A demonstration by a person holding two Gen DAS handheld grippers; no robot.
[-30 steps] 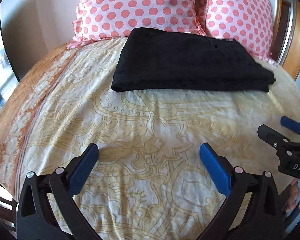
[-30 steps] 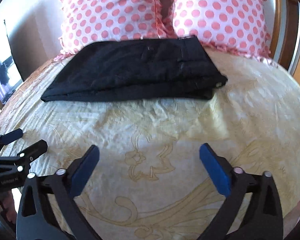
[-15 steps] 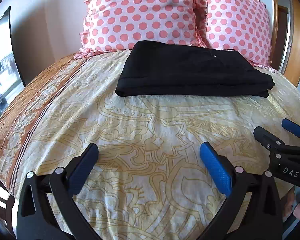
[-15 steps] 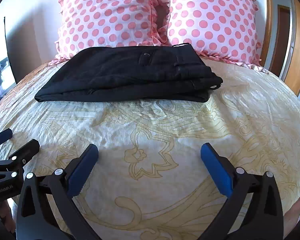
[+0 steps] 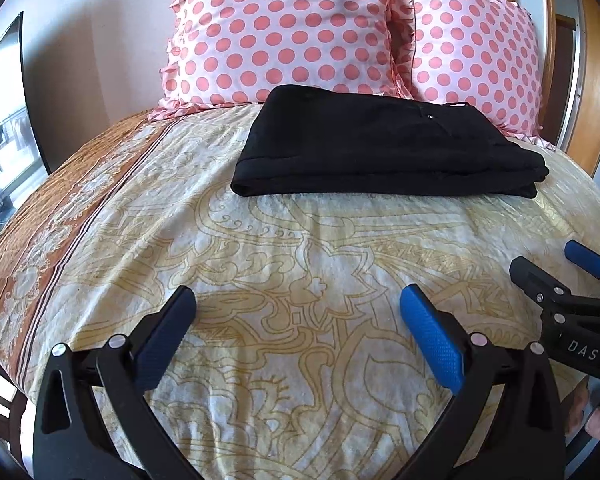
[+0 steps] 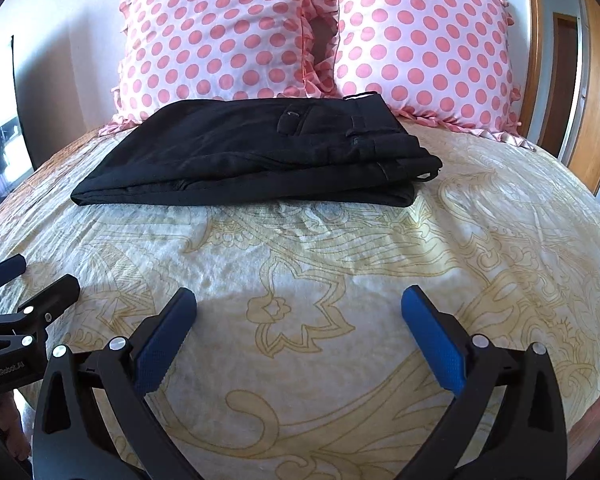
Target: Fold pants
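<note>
The left gripper [image 5: 298,312] hovers over the yellow bedspread [image 5: 300,264], jaws wide apart; the folded black pants [image 5: 384,152] lie ahead against two polka-dot pillows [image 6: 312,36]; the right gripper [image 6: 299,312] hovers alongside, jaws apart too

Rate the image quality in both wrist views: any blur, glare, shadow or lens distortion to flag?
Left wrist view: sharp, strong fisheye bulge in the bedspread, dark corner vignette, blown-out window at left; black pants lose fold detail. Right wrist view: equally sharp and bulged; pants show the pocket and waistband, and a soft shadow lies between the open right tongs.
</note>
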